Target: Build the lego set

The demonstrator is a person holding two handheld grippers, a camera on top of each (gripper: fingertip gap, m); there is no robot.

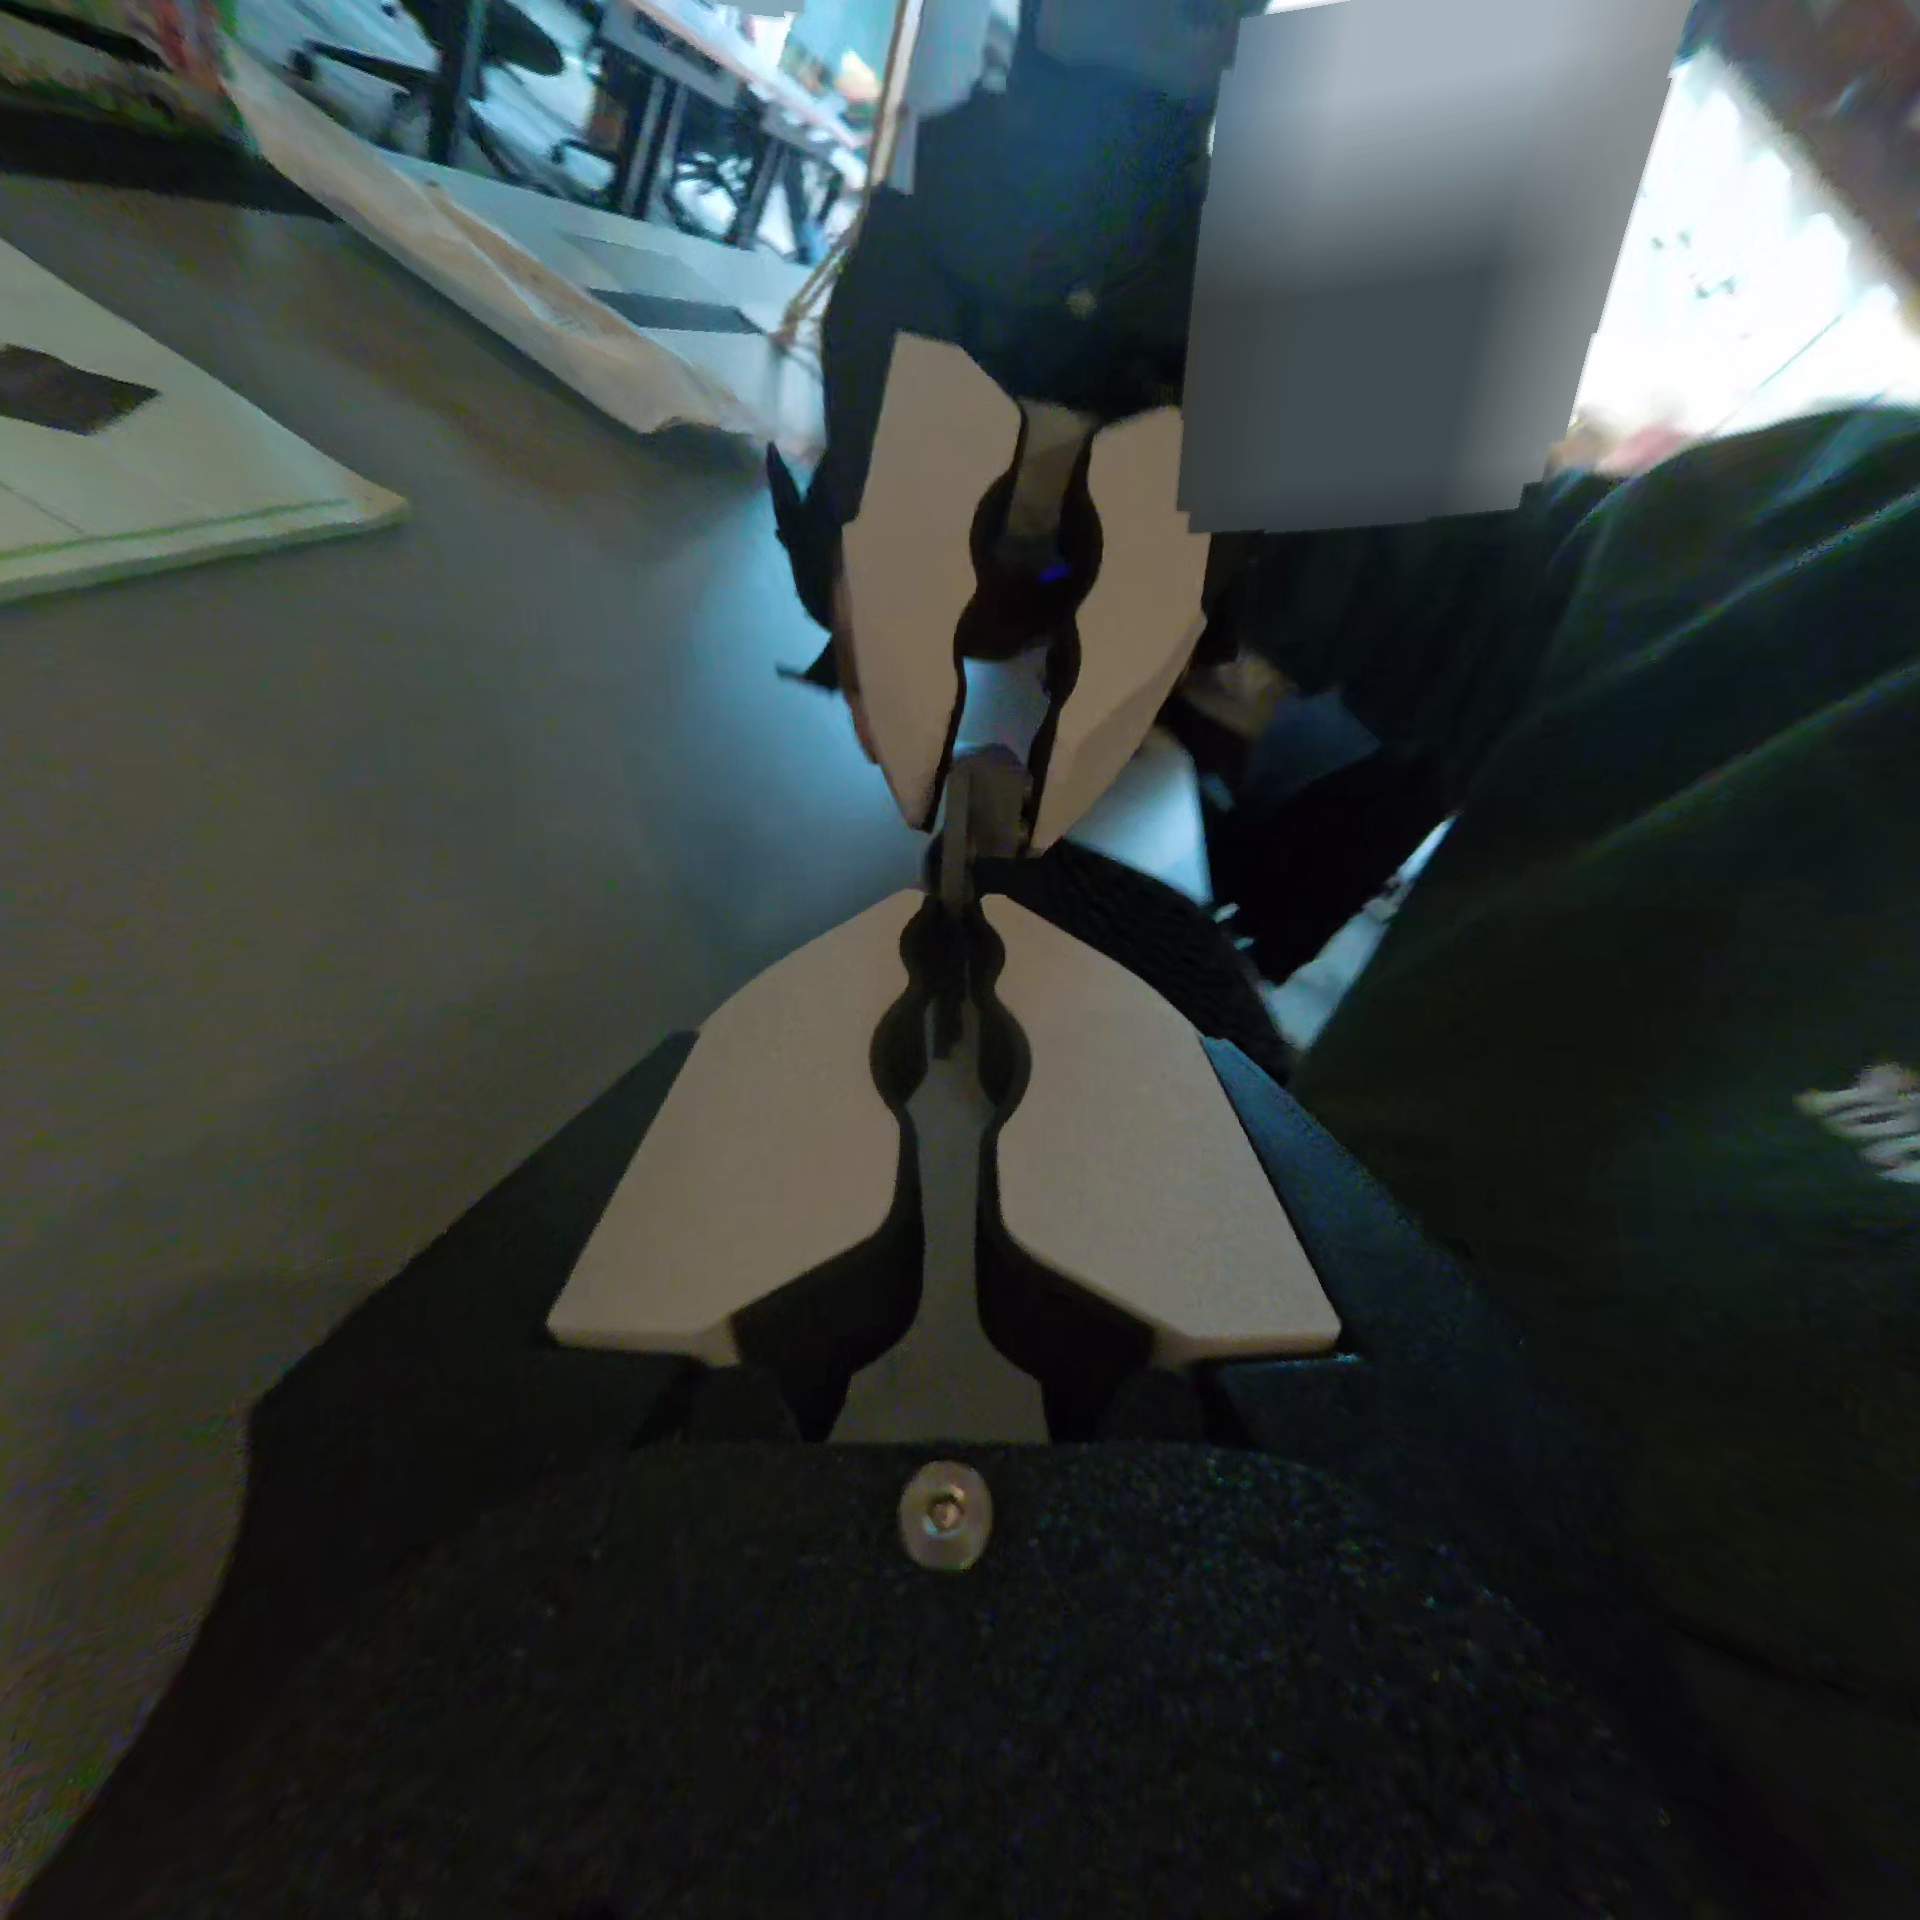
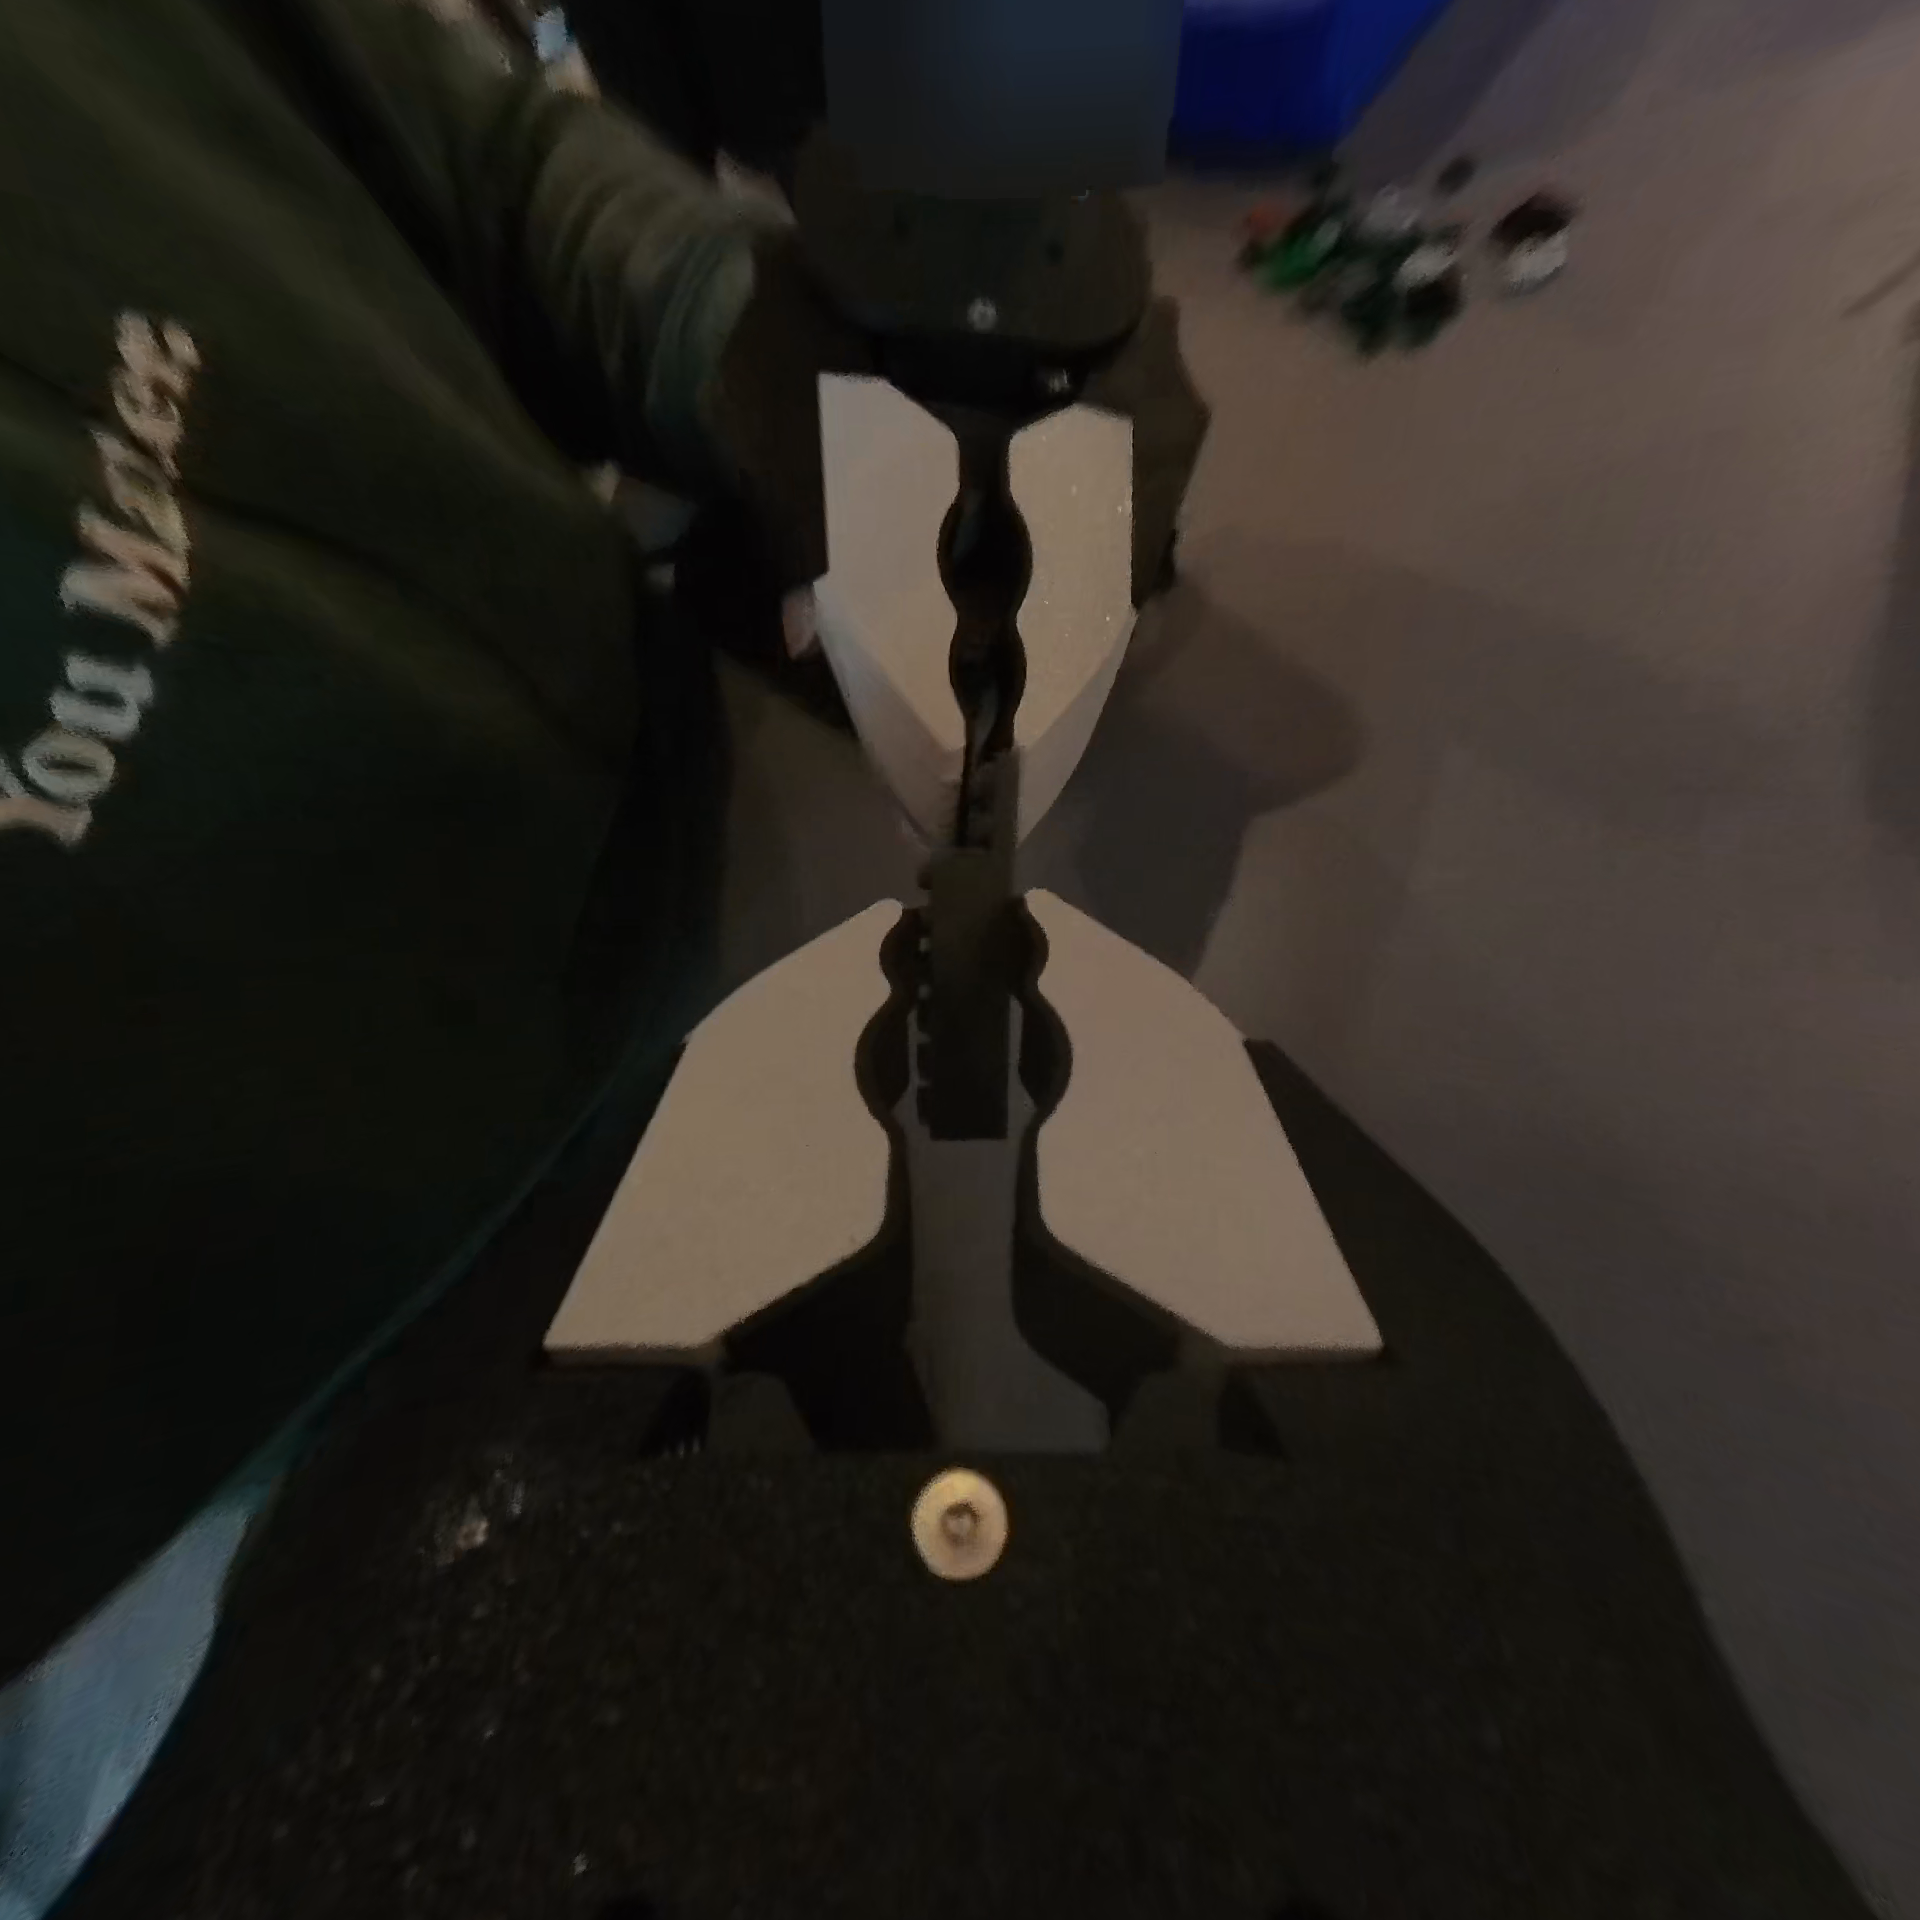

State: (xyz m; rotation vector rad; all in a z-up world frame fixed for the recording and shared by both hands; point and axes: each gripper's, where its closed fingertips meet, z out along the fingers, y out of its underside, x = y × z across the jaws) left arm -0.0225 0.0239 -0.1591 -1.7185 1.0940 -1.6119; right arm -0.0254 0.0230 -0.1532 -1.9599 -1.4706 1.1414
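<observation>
Both grippers tip-to-tip at 12 o'clock above the table [image 2: 1558, 727], left gripper [image 1: 951, 935] pinching a thin dark plate [image 1: 951, 883], right gripper [image 2: 961, 935] clamped on a studded dark strip [image 2: 961, 1029], prob. lining them up to press together, spare bricks [image 2: 1392, 270] at 2 o'clock.

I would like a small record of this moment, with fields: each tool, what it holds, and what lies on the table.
left tool: shut on a thin dark lego piece
right tool: shut on a dark studded lego plate
position: tips face each other, held pieces meet between them
table: grey; blurred pile of loose lego pieces far right
papers: on the table at left
person: dark green sleeve beside both tools
</observation>
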